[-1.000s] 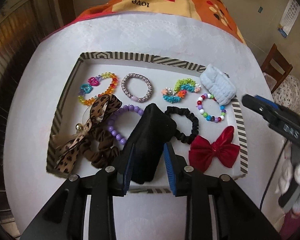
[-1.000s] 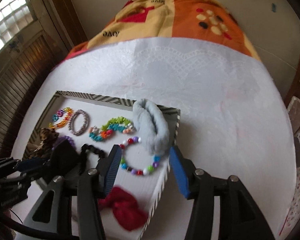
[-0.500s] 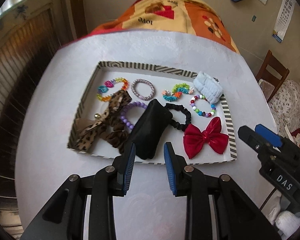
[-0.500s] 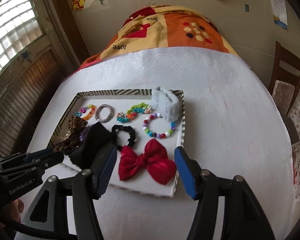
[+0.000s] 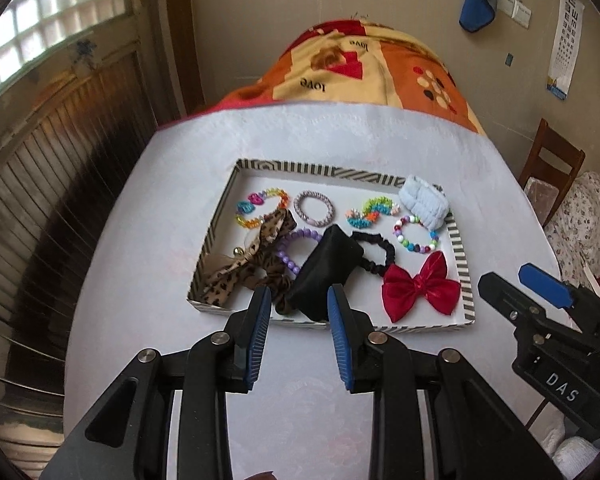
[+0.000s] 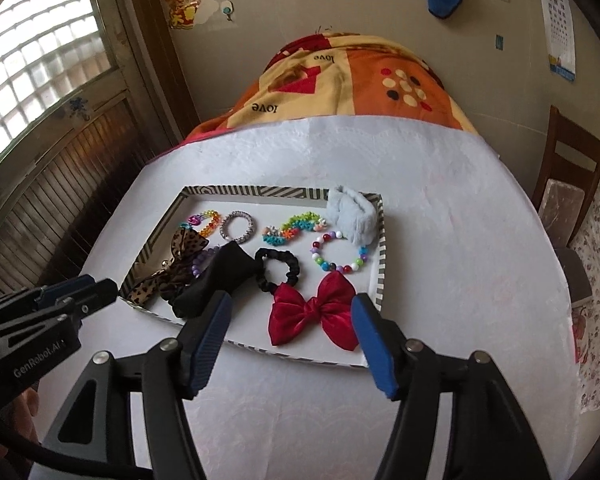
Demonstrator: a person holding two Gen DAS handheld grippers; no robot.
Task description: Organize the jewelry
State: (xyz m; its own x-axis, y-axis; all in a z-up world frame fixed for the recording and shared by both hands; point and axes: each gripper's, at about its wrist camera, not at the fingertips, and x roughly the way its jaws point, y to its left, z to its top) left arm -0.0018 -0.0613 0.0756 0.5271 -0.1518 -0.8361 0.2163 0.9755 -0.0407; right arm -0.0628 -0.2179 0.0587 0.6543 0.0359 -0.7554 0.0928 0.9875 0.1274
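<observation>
White cloth is covering the counter (image 5: pixel 148 280), and a striped-rim tray (image 5: pixel 462 264) is sitting on it, holding the jewelry — beaded bracelets, a black scrunchie (image 5: pixel 374 254), a black pouch (image 5: pixel 326 272) lying across the near middle, and a red bow (image 6: pixel 314 312) at the near right corner. I am holding my left gripper (image 5: pixel 296 336) short of the tray's near edge, fingers partly apart and gripping nothing. I am holding my right gripper (image 6: pixel 292 344) wide open and empty, framing the red bow.
</observation>
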